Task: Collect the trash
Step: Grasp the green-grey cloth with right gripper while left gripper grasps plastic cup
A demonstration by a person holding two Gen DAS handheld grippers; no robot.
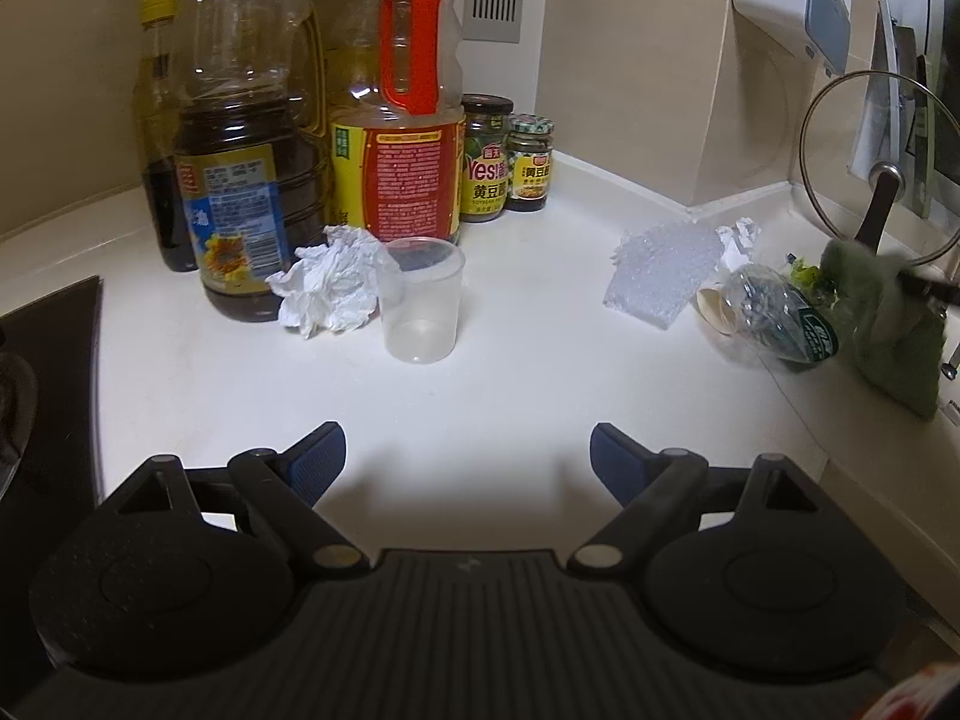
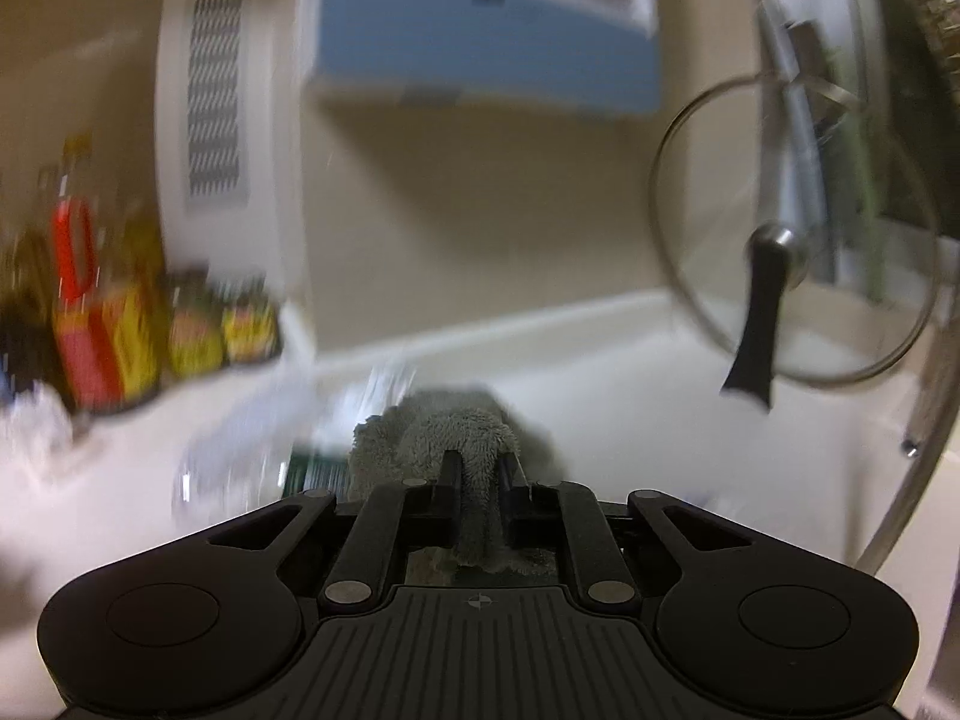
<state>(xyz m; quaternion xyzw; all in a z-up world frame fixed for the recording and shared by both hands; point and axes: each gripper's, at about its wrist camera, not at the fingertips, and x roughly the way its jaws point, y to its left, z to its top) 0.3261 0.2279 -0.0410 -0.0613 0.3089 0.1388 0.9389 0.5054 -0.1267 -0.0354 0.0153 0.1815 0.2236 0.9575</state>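
**Cloth pinched on the right, trash waiting on the desk**

Plainly, the trash lies in two clusters on the white desk (image 1: 510, 372): a crumpled white tissue (image 1: 330, 285) touching a clear plastic cup (image 1: 423, 300) in front of the oil bottles (image 1: 252, 180), and, further right near the wall corner, a sheet of bubble wrap (image 1: 666, 267), a second small paper wad (image 1: 739, 237), and a crushed clear bottle with a green label (image 1: 774, 315); a paper cup seems to lie against it, though I can't be certain.

The right gripper (image 2: 480, 465) has its fingers pressed together on a fold of grey-green fuzzy cloth (image 2: 456, 426), which hangs over that right-hand cluster; the right wrist view is smeared, so what sits beneath is hard to read. The left gripper (image 1: 468, 450) hovers low above bare desk, fingers spread wide and holding nothing.

To do this well, I'd judge the cloth should be lifted clear without dragging the bottle along; the left fingers might then take the tissue from its outer side, so the light cup isn't tipped; a glass pot lid (image 1: 879, 168) leans against the wall close by and wants a wide berth.
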